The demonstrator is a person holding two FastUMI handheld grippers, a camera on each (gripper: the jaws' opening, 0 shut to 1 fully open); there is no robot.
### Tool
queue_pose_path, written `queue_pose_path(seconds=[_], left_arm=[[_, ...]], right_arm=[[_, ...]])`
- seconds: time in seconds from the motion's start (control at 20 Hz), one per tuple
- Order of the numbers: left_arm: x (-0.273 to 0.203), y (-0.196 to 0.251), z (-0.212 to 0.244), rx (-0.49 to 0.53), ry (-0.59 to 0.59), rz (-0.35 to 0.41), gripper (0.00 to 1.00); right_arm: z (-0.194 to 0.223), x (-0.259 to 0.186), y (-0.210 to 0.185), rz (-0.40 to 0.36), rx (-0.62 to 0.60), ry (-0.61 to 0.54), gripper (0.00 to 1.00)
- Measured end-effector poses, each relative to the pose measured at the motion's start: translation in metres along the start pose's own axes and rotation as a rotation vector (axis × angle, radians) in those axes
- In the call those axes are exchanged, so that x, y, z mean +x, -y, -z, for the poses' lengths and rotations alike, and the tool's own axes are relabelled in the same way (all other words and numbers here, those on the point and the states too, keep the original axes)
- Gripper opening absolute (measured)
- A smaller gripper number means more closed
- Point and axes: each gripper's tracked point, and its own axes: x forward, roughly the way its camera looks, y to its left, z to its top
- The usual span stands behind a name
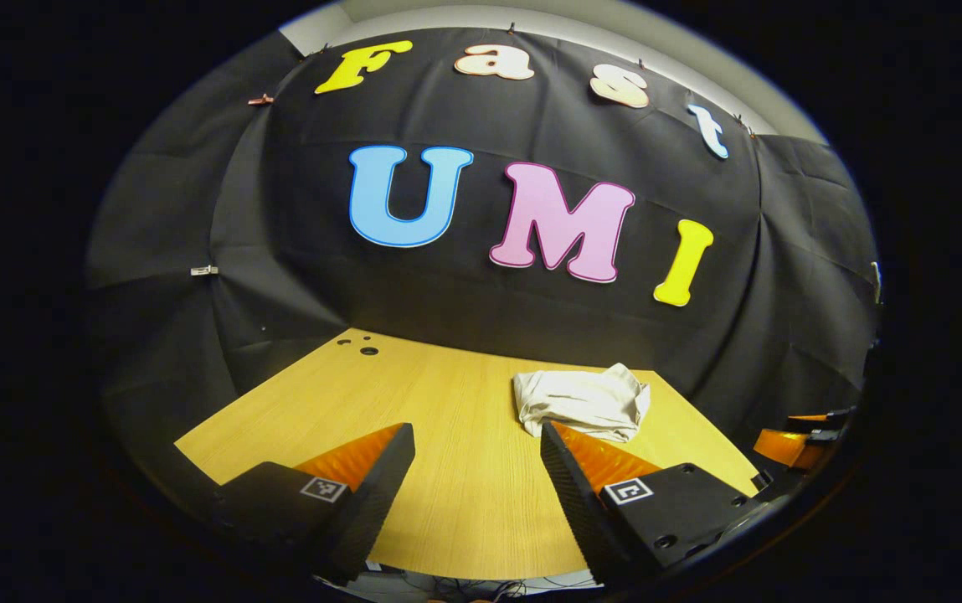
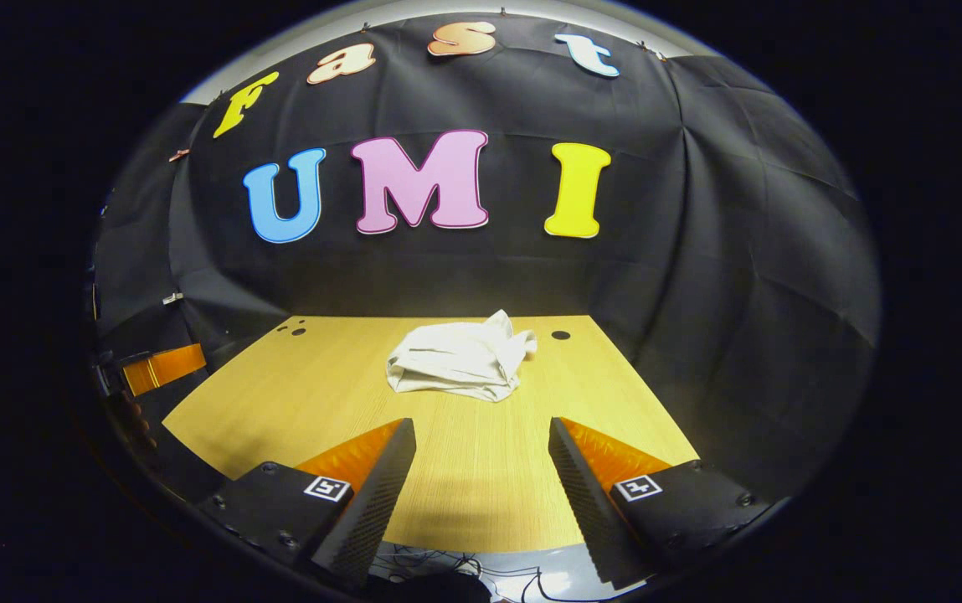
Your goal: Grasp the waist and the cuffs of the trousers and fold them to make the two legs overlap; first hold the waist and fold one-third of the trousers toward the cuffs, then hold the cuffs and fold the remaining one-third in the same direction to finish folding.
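Both the left gripper (image 1: 474, 448) and the right gripper (image 2: 481, 444) hover above the near edge of the table (image 2: 280, 402), fingers spread apart and gripping nothing. Farther back, the trousers (image 2: 457, 358) lie bunched in a compact, multi-layered bundle near the table's far edge, consistent with completed folding or an unspread heap.

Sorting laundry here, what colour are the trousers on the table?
The trousers are plain off-white, no pattern. The right gripper view shows them best.

Bare table ahead, one cloth bundle in the way

Trousers (image 2: 457, 360) lie bunched ahead of the right gripper (image 2: 481, 469); table (image 2: 280, 394) to both sides is bare up to the wall.
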Motion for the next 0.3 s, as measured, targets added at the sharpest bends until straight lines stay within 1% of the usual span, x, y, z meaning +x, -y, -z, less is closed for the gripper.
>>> queue_pose_path(seconds=[0.15, 0.3], left_arm=[[-0.007, 0.006, 0.011, 0.003, -0.030, 0.023, 0.96], [-0.007, 0.010, 0.018, 0.016, -0.051, 0.046, 0.96]], right_arm=[[0.012, -0.009, -0.006, 0.006, 0.026, -0.015, 0.98], [0.015, -0.014, -0.008, 0.014, 0.027, -0.015, 0.98]])
